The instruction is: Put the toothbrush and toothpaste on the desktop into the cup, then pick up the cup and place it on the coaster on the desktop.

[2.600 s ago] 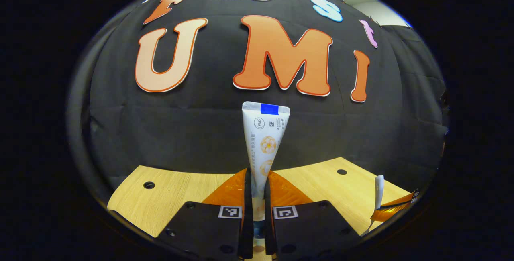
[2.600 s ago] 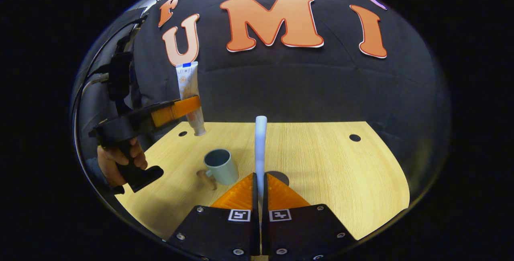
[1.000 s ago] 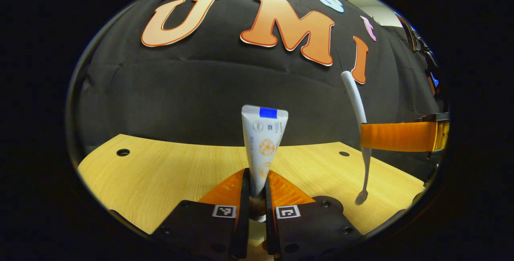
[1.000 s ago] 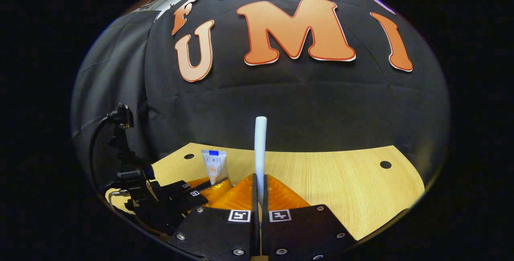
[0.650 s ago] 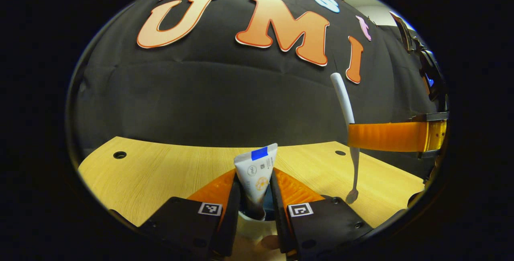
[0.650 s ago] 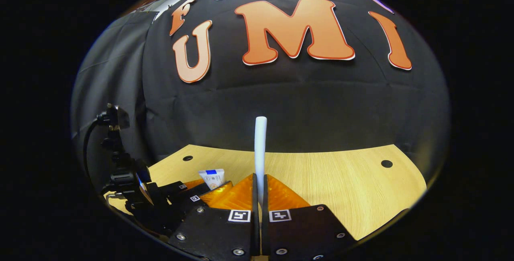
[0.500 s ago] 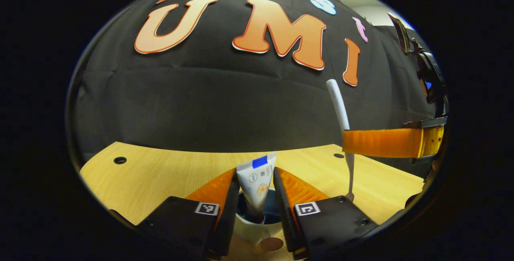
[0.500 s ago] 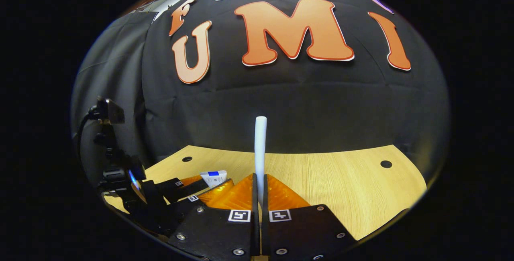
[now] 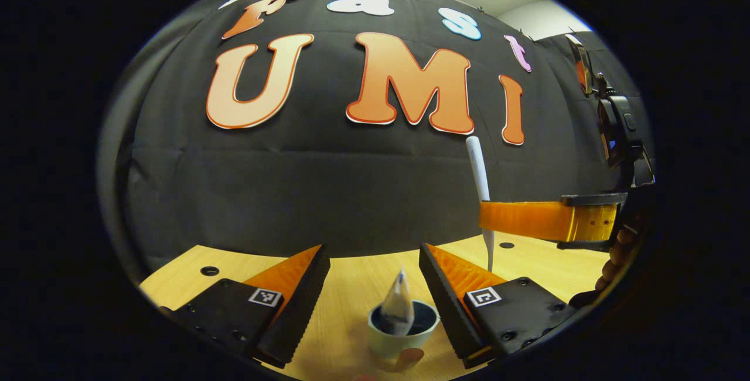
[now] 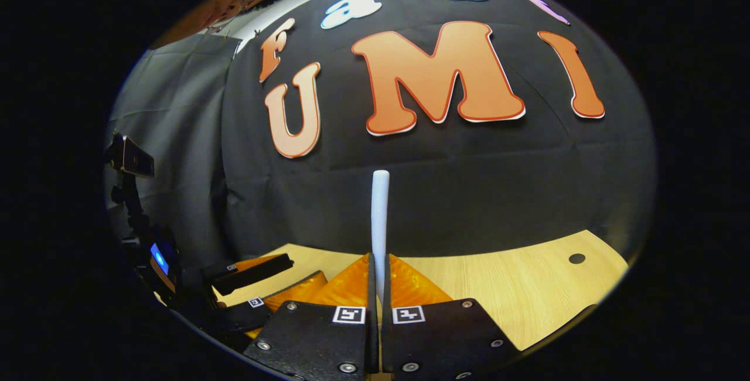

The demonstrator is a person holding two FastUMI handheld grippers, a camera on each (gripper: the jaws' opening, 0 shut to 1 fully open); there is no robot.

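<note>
- The left tool (image 9: 371, 275) gapes wide above the cup (image 9: 401, 337).
- The toothpaste (image 9: 398, 309) stands tilted inside the cup on the worktop (image 9: 351, 287).
- The right tool (image 10: 375, 278) is clamped on the upright toothbrush (image 10: 380, 217); in the left gripper view it hangs just right of the cup.

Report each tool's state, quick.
Left tool: open, holding nothing.
Right tool: closed on the toothbrush.
</note>
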